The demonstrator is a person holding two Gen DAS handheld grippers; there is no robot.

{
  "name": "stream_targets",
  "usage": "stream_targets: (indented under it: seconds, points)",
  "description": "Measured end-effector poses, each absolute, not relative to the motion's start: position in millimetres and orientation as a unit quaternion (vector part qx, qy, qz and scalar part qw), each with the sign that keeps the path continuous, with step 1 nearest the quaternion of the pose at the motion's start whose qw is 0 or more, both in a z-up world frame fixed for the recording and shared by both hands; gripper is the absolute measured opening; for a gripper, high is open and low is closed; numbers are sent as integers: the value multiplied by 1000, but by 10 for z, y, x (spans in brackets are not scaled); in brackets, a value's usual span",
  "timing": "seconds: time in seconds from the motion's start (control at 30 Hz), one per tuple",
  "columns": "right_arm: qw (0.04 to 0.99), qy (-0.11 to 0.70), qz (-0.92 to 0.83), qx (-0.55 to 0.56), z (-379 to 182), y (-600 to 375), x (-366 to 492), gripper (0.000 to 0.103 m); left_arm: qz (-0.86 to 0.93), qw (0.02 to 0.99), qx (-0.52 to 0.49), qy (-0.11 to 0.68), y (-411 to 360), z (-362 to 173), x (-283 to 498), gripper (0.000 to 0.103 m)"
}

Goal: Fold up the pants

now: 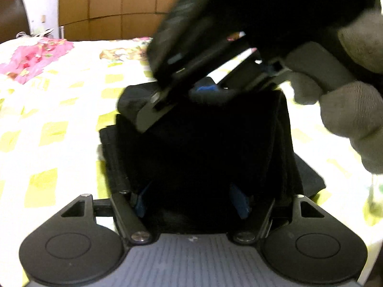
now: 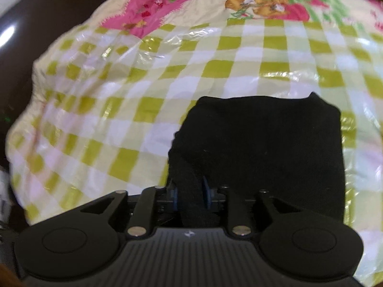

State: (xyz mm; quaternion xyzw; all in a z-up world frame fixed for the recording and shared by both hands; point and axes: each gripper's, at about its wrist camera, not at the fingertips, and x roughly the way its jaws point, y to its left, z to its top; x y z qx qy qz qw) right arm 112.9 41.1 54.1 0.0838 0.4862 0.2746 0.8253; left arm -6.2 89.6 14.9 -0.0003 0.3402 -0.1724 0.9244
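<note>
Black fabric: the pants (image 2: pixel 261 153) lie folded into a thick, squarish bundle on a bed, seen from both wrist cameras.
Bedspread (image 2: pixel 167 76): a glossy cloth of yellow-green and white checks, with a pink flowered patch and cartoon bears along its far edge.
Left gripper (image 1: pixel 191 202): jaws spread wide, the blue pads (image 1: pixel 240 203) standing on either side of the near end of the bundle; the cloth lies between them, and whether the pads press on it cannot be told in the dark.
Right gripper (image 2: pixel 191 196): jaws close together with a roll of the black cloth between the blue pads (image 2: pixel 206 195); a sliver of gap shows beside the left one, so a firm grip cannot be confirmed.
Right gripper, from the left wrist view (image 1: pixel 205 88): it comes in from above, blurred, at the far top edge of the bundle.
Hand (image 1: pixel 354 110): a light grey knitted glove wraps the right gripper's handle.
Background: wooden wardrobe panels (image 1: pixel 124 2) behind the bed.
</note>
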Motion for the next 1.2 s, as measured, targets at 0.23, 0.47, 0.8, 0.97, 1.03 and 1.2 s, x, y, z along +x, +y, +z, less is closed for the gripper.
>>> stream_targets:
  seconds: [0.23, 0.47, 0.8, 0.97, 1.03, 1.2]
  points:
    - [797, 453, 359, 173, 755, 150, 1091, 25, -122, 926, 11, 358, 1091, 170, -445, 82]
    - [832, 438, 327, 96, 720, -160, 1037, 25, -95, 919, -13, 384, 1256, 243, -678, 82]
    - [834, 434, 342, 16, 701, 322, 1388, 40, -101, 921, -41, 374, 1023, 385, -385, 90]
    - [831, 454, 316, -63, 521, 819, 1536, 40, -95, 913, -58, 392, 995, 278, -253, 76]
    - [834, 449, 308, -90, 463, 881, 1530, 38, -100, 913, -54, 393, 951, 285, -256, 59]
    - [833, 454, 306, -77, 478, 735, 1555, 11, -104, 916, -46, 386, 878, 329, -314, 50]
